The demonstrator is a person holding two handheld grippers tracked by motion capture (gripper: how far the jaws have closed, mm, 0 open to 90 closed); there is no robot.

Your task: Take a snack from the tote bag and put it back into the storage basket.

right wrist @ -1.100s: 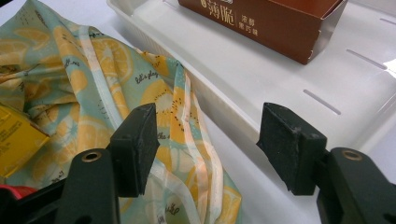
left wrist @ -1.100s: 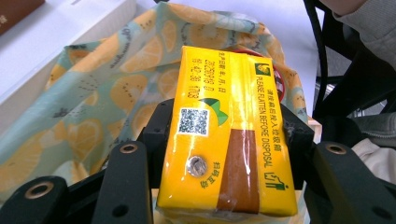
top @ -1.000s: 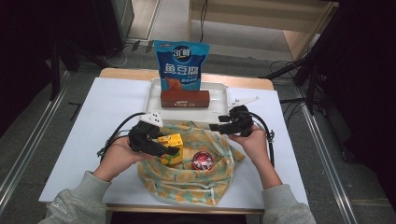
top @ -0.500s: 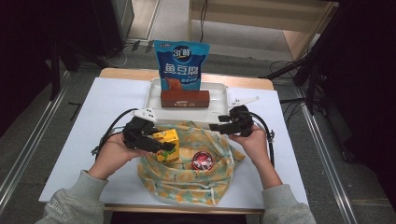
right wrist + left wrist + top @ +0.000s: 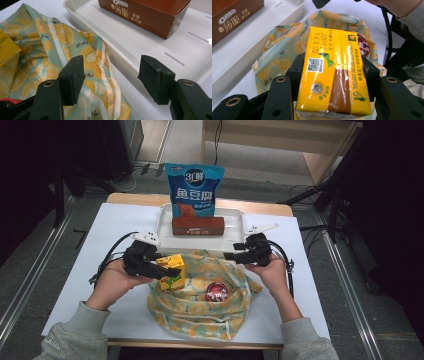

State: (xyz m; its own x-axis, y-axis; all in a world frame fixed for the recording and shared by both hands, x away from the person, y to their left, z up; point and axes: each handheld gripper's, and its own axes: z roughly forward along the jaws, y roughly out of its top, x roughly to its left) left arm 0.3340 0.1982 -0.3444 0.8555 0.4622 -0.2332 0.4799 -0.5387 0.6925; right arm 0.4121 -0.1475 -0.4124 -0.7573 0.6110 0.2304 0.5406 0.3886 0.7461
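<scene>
Tray [image 5: 235, 220] behind bag [image 5: 200, 305]; Oreo box [image 5: 198, 225] inside.

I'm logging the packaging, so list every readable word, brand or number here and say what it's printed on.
"OREO", with Chinese characters beside it: brown box in the white tray.
"PLEASE FLATTEN BEFORE DISPOSAL", plus a QR code: yellow drink carton in the left gripper.
Printed digits on the carton's end: too blurred to read.
"3", above large Chinese characters: blue snack bag.
Red round lid in the fruit-print bag: print too small.
</scene>
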